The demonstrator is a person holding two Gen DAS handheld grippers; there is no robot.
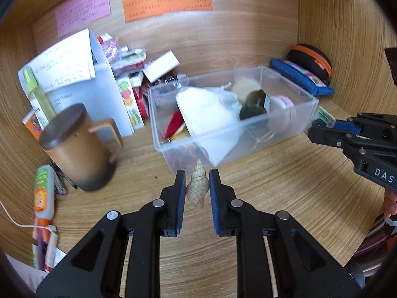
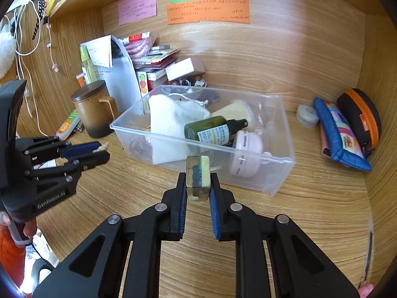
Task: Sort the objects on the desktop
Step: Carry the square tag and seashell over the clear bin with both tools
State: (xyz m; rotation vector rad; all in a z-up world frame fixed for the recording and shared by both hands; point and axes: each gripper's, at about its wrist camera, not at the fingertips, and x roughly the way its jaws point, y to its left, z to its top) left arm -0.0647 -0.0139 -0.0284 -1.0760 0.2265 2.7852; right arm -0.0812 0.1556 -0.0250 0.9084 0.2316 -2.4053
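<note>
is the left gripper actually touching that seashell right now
Touching. In the left wrist view, the left gripper has both blue pads pressed against the sides of the seashell, with no gap visible.

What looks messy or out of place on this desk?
The green bottle lies on its side in the clear box, on a jumble of items. Behind the box, packets and a white carton are heaped crookedly against the wall. Nothing looks spilled or broken.

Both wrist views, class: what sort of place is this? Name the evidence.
Probably a personal study desk set in a wooden alcove. Clues: handwritten coloured notes stuck on the back panel, a lidded mug beside stacked papers, and a clear plastic bin holding small personal items.
</note>
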